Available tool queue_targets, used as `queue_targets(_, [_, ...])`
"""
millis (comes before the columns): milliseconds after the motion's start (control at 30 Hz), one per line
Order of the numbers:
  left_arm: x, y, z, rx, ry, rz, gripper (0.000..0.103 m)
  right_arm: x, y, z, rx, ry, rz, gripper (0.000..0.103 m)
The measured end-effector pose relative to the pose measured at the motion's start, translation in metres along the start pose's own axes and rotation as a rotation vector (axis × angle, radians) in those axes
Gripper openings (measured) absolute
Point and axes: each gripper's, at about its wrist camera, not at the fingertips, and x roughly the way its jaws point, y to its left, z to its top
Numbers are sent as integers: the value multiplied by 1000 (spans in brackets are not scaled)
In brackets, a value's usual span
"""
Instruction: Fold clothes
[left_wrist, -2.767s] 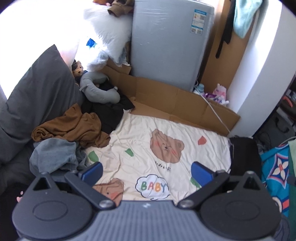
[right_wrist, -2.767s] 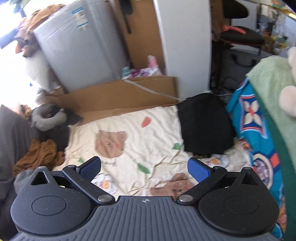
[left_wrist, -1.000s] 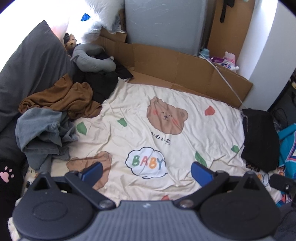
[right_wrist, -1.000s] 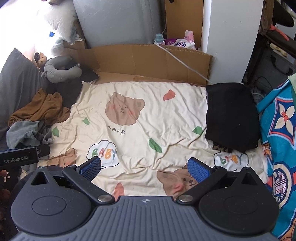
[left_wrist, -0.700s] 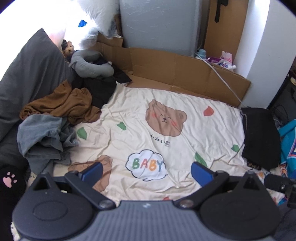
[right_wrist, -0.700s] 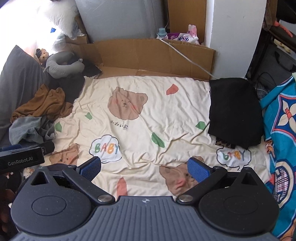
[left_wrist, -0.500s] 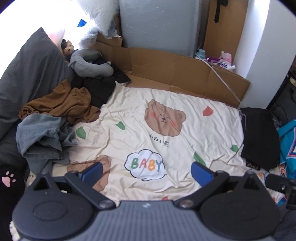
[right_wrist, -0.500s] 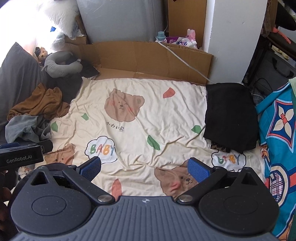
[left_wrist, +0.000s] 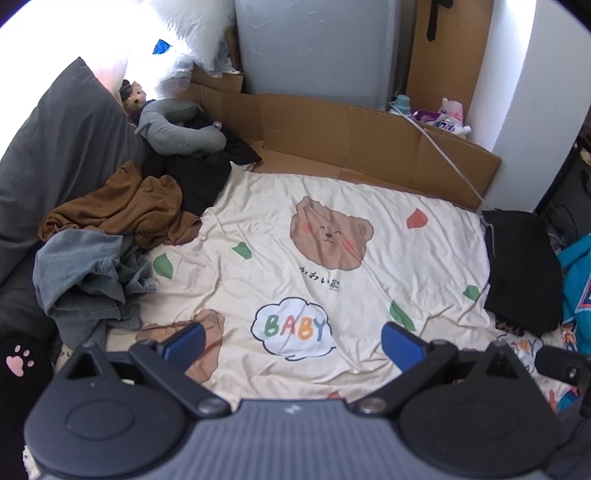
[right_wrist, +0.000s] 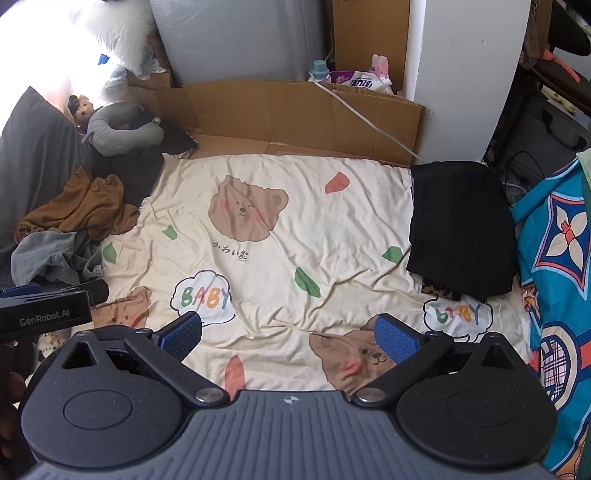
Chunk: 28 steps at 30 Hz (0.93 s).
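Crumpled clothes lie heaped at the left of the left wrist view: a rumpled brown garment (left_wrist: 122, 214) in the middle left of the frame, and just below it, touching it, a bunched grey-blue garment (left_wrist: 86, 275), both resting at the left edge of a cream bedsheet printed with bears and a "BABY" cloud (left_wrist: 332, 258). A flat folded black garment (left_wrist: 521, 262) sits at the right edge of that sheet. Above the heap, in the upper left, a grey neck pillow (left_wrist: 177, 127) rests on dark cloth, and a brown cardboard sheet (left_wrist: 369, 140) runs along the top of the bed. At the bottom of the frame the left gripper (left_wrist: 293, 341) hovers above the sheet with its blue-padded fingers spread wide and nothing between them. In the right wrist view the brown garment (right_wrist: 79, 206) and the grey-blue garment (right_wrist: 48, 256) sit at the middle left, the black garment (right_wrist: 460, 225) at the middle right beside a bright blue patterned cloth (right_wrist: 557, 258), and the bear sheet (right_wrist: 295, 229) fills the centre. The right gripper (right_wrist: 288, 338) is likewise spread and empty above the sheet, while the left gripper (right_wrist: 44, 308) shows at the lower left edge.
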Motion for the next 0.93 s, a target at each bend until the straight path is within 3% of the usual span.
queue_targets(933, [-1,1,1,-8,-15,2,102,4,-4,1,41,-10,4,102])
